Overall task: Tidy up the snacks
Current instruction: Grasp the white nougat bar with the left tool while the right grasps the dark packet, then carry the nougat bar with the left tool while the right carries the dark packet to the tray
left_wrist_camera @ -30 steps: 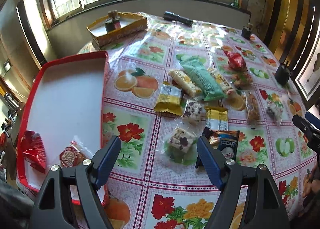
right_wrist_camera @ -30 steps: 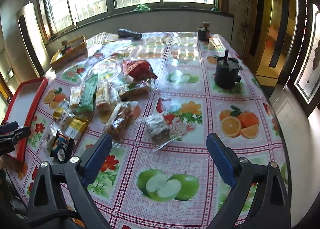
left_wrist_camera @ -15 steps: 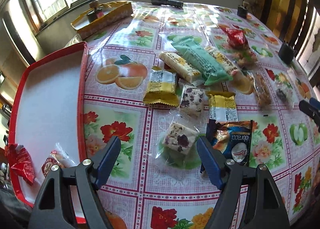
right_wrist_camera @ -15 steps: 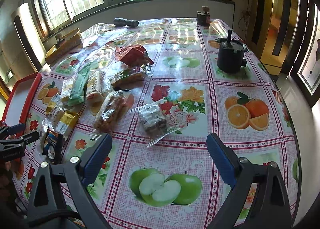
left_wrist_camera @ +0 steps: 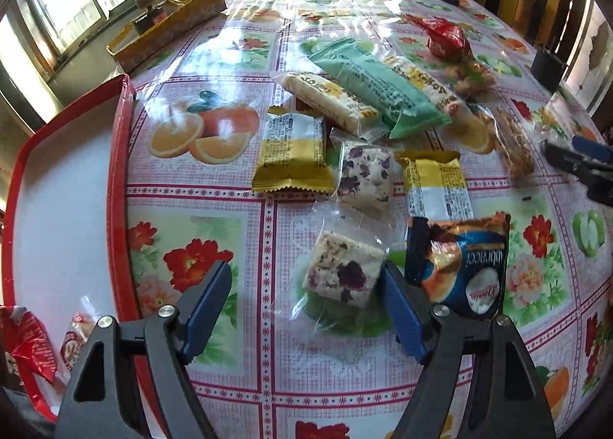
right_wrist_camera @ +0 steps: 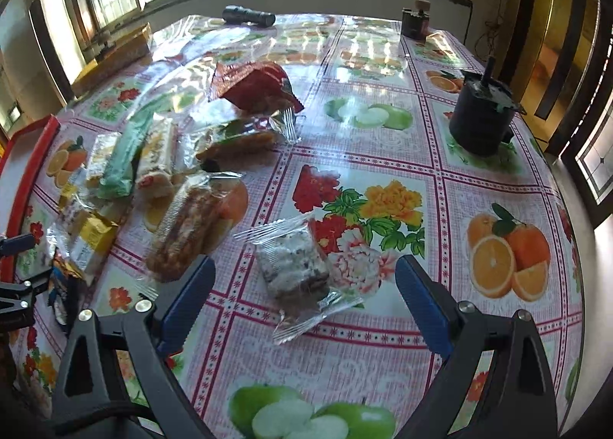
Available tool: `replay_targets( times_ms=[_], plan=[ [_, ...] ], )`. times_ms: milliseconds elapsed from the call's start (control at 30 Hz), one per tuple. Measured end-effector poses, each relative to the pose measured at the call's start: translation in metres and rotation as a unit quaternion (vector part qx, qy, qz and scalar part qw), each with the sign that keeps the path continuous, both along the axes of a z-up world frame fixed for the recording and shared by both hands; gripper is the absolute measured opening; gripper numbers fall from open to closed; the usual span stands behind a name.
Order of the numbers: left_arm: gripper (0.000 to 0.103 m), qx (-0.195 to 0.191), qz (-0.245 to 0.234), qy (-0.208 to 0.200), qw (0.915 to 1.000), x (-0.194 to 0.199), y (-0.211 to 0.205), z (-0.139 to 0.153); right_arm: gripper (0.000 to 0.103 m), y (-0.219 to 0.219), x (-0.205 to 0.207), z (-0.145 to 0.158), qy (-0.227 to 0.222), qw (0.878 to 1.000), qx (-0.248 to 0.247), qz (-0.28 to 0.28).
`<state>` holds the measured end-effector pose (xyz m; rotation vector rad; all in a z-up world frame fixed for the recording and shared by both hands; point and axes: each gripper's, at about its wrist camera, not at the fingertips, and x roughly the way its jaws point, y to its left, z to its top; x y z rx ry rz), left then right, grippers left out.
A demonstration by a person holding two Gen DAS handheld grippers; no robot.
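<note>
Snacks lie scattered over the middle of a table (left_wrist_camera: pixel 237 217) covered with a glossy cloth printed with fruit and flowers. Nearest the left gripper (left_wrist_camera: pixel 306 289), whose jaws stand wide apart and grip nothing, is a clear-wrapped nougat square (left_wrist_camera: pixel 341 270), its right edge close by the right-hand finger; a blue biscuit packet (left_wrist_camera: pixel 463 266) lies just beside it. Beyond them sit a second nougat square (left_wrist_camera: pixel 366 174), two yellow-ended bars (left_wrist_camera: pixel 293 149), a long green packet (left_wrist_camera: pixel 377 88) and a red foil bag (left_wrist_camera: pixel 446 36). A red-rimmed tray (left_wrist_camera: pixel 118 155) lies at the table's left edge, holding a red wrapper (left_wrist_camera: pixel 27 339) and a small packet (left_wrist_camera: pixel 74 335) in its near corner. The right gripper (right_wrist_camera: pixel 302 285) hangs open above a clear packet with a dark-speckled cake (right_wrist_camera: pixel 295 270), which lies between its fingers without touching them. A clear pack of brown biscuits (right_wrist_camera: pixel 187 232) lies close to its left finger. Further back are a black pot (right_wrist_camera: pixel 481 121), a black torch (right_wrist_camera: pixel 249 14) and a yellow box (left_wrist_camera: pixel 168 25).
</note>
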<state>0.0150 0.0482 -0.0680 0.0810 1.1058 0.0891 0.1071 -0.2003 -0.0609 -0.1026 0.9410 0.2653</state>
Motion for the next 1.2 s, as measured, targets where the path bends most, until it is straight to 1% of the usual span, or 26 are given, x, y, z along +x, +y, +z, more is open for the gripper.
replay_targets(
  times_ms=[33, 100, 133, 200, 233, 267, 300, 333, 400, 467, 600, 767, 800, 867, 900, 1033, 1133, 1167, 1200],
  plan=[
    [0.078, -0.002, 0.000, -0.001, 1.0000, 0.002, 0.000, -0.001, 0.091, 0.001, 0.001, -0.002, 0.001, 1.000, -0.002, 0.002],
    [0.077, -0.008, -0.002, -0.003, 1.0000, 0.005, 0.001, -0.001, 0.082, 0.001, 0.004, -0.005, 0.005, 1.000, -0.006, 0.004],
    [0.076, -0.010, -0.004, -0.005, 0.9999, 0.006, 0.001, -0.001, 0.082, 0.001, 0.005, -0.006, 0.010, 1.000, -0.006, 0.006],
    [0.063, -0.014, -0.013, -0.008, 0.9998, 0.007, 0.000, -0.001, 0.074, 0.002, 0.004, -0.006, 0.005, 1.000, -0.013, 0.009],
    [0.058, -0.016, -0.018, -0.009, 0.9997, 0.007, -0.002, 0.000, 0.071, 0.002, 0.004, -0.006, 0.003, 1.000, -0.016, 0.010],
    [0.045, -0.018, -0.024, -0.011, 0.9995, 0.007, -0.004, 0.000, 0.064, 0.003, 0.003, -0.006, 0.001, 1.000, -0.021, 0.010],
    [0.036, -0.020, -0.034, -0.013, 0.9991, 0.007, -0.009, 0.001, 0.057, 0.003, 0.003, -0.006, -0.001, 1.000, -0.026, 0.010],
    [0.036, -0.015, -0.036, -0.014, 0.9991, 0.006, -0.011, 0.001, 0.053, 0.003, 0.002, -0.005, -0.004, 1.000, -0.027, 0.011],
    [0.034, 0.000, -0.040, -0.018, 0.9990, 0.005, -0.017, 0.001, 0.039, 0.001, 0.003, -0.004, -0.005, 1.000, -0.025, 0.011],
    [0.033, 0.002, -0.039, -0.020, 0.9990, 0.004, -0.019, 0.001, 0.038, 0.000, 0.002, -0.003, -0.005, 1.000, -0.024, 0.009],
    [0.032, -0.006, -0.031, -0.024, 0.9992, 0.001, -0.016, 0.004, 0.036, -0.006, -0.003, 0.000, -0.007, 1.000, -0.008, 0.002],
    [0.032, -0.012, -0.020, -0.046, 0.9987, -0.009, -0.014, 0.020, 0.036, -0.016, -0.016, 0.014, -0.021, 1.000, 0.012, -0.010],
    [0.032, -0.014, -0.019, -0.052, 0.9984, -0.010, -0.013, 0.023, 0.035, -0.017, -0.019, 0.017, -0.024, 1.000, 0.016, -0.011],
    [0.032, -0.016, -0.014, -0.060, 0.9979, -0.013, -0.012, 0.030, 0.025, -0.019, -0.026, 0.025, -0.032, 0.999, 0.024, -0.009],
    [0.032, -0.018, -0.013, -0.062, 0.9978, -0.014, -0.011, 0.032, 0.025, -0.019, -0.029, 0.028, -0.034, 0.999, 0.030, -0.009],
    [0.032, -0.022, -0.010, -0.067, 0.9975, -0.018, -0.012, 0.036, 0.025, -0.021, -0.035, 0.034, -0.036, 0.999, 0.032, -0.008],
    [0.032, -0.027, -0.012, -0.068, 0.9972, -0.022, -0.014, 0.037, 0.025, -0.021, -0.038, 0.027, -0.018, 0.999, 0.027, -0.001],
    [0.032, -0.028, -0.012, -0.068, 0.9973, -0.023, -0.014, 0.037, 0.030, -0.021, -0.040, 0.023, -0.011, 0.999, 0.030, 0.003],
    [0.032, -0.028, -0.013, -0.067, 0.9973, -0.023, -0.015, 0.036, 0.039, -0.021, -0.042, 0.019, -0.003, 1.000, 0.026, 0.003]
  ],
)
